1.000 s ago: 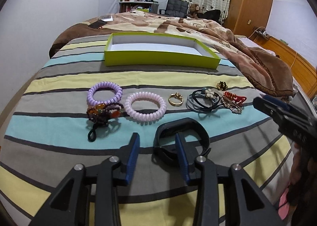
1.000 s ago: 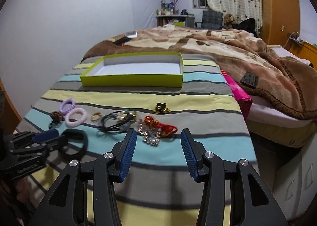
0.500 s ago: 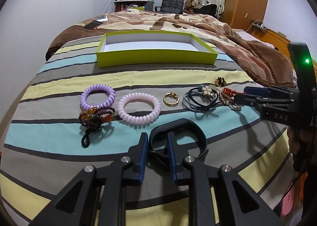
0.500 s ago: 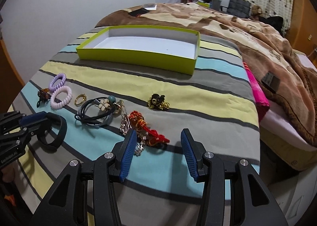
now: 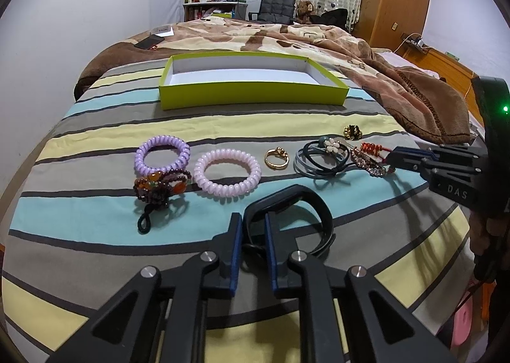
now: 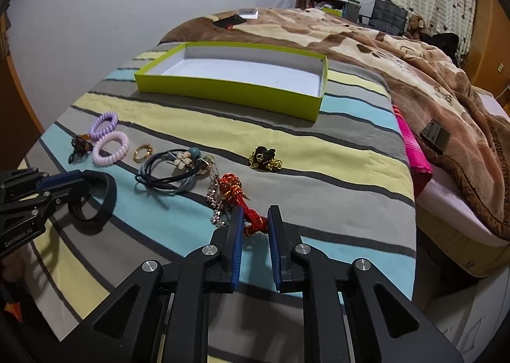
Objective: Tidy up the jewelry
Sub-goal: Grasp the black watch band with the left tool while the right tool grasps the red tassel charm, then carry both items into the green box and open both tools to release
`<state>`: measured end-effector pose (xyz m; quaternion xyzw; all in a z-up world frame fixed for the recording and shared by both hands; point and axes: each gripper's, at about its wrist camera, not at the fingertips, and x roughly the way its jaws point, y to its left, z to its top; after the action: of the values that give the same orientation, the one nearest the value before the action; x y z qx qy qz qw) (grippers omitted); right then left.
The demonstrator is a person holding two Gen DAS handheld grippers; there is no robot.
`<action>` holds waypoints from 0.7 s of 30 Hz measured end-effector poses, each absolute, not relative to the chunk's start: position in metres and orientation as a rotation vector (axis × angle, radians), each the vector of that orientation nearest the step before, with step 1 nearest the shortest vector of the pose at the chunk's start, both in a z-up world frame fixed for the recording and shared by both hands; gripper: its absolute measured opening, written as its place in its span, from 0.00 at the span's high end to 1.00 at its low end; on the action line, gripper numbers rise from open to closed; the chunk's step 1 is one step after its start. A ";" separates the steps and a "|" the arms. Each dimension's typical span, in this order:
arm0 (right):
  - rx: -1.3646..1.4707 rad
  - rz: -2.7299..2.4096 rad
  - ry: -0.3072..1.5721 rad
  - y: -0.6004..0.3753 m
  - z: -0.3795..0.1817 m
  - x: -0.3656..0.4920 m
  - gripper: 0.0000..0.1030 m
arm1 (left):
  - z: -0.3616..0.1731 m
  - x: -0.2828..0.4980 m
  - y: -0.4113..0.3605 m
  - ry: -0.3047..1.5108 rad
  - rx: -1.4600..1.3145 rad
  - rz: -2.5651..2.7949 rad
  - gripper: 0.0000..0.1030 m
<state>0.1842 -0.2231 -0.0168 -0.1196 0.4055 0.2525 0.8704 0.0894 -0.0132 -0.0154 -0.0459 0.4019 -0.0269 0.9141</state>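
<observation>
Jewelry lies in a row on the striped bedspread [image 5: 95, 210]. My left gripper [image 5: 253, 229] is shut on the near edge of a black band bracelet [image 5: 296, 203], also in the right wrist view [image 6: 95, 200]. My right gripper [image 6: 255, 222] has closed around the end of a red beaded piece [image 6: 242, 200]; its jaws stand narrow on either side of it. The red piece also shows in the left wrist view [image 5: 371, 150], with the right gripper [image 5: 393, 156] at it. An empty yellow-green box [image 5: 251, 97] stands behind the row, also in the right wrist view [image 6: 229, 93].
On the spread: a purple coil tie [image 5: 162, 154], a pink coil tie [image 5: 227, 176], a brown bead bracelet [image 5: 159, 186], a gold ring [image 5: 276, 158], dark hair ties with a flower [image 5: 322, 156], a rhinestone clip [image 6: 216, 203], a black-gold brooch [image 6: 266, 157]. A brown blanket [image 6: 414, 69] lies to the right.
My left gripper closed onto the black band. My right gripper moved down and forward to the red beaded piece and narrowed its jaws around it.
</observation>
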 end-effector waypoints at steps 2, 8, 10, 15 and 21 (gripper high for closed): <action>-0.225 0.516 0.835 -0.227 -0.013 0.181 0.91 | -0.013 0.086 -0.011 0.821 -0.100 -0.062 0.87; -0.168 0.499 0.808 -0.234 -0.002 0.176 0.91 | -0.005 0.079 -0.009 0.799 -0.109 -0.080 0.87; -0.149 0.500 0.795 -0.235 0.004 0.175 0.91 | 0.000 0.079 -0.008 0.789 -0.113 -0.085 0.87; -0.114 0.502 0.765 -0.231 0.019 0.179 0.91 | 0.016 0.090 -0.002 0.767 -0.116 -0.098 0.87; -0.093 0.508 0.734 -0.214 0.036 0.195 0.91 | 0.035 0.126 0.012 0.738 -0.098 -0.084 0.87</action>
<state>0.1946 -0.2143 0.0356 -0.0449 0.3546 0.2455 0.9011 0.1256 0.0124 0.0354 -0.0476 0.3602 -0.0411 0.9307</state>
